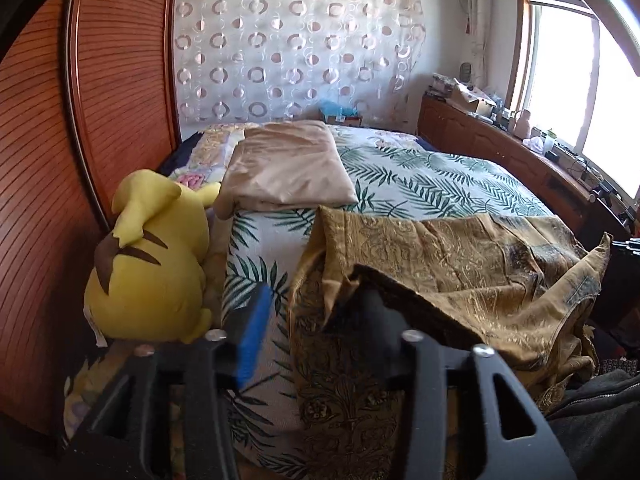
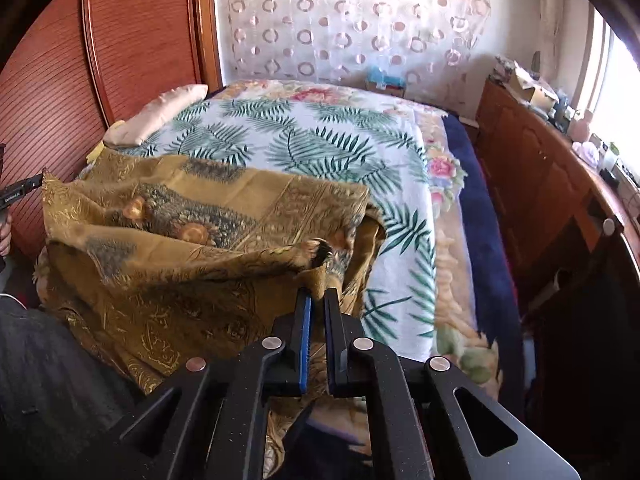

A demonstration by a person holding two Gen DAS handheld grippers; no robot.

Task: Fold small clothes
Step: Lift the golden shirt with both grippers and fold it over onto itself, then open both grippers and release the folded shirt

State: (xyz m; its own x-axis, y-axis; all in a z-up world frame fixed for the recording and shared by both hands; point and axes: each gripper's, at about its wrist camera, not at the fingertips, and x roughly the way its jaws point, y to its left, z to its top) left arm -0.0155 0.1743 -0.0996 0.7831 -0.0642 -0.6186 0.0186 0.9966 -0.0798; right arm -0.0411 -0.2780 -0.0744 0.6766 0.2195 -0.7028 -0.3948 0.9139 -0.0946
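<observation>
A gold-brown patterned garment [image 1: 460, 272] lies rumpled on the near part of the bed, partly lifted. It also shows in the right wrist view [image 2: 192, 236]. My left gripper [image 1: 316, 312] is open; its blue-padded left finger [image 1: 252, 332] stands clear of the cloth, and a corner of the garment drapes over the right finger. My right gripper [image 2: 316, 300] is shut on the garment's near corner and holds it raised above the bed.
The bed has a palm-leaf blanket [image 1: 420, 176]. A folded beige cloth [image 1: 288, 164] and a yellow plush toy [image 1: 148, 260] lie at its left side by the wooden wardrobe [image 1: 48, 160]. A cluttered wooden cabinet [image 2: 560, 184] runs under the window on the right.
</observation>
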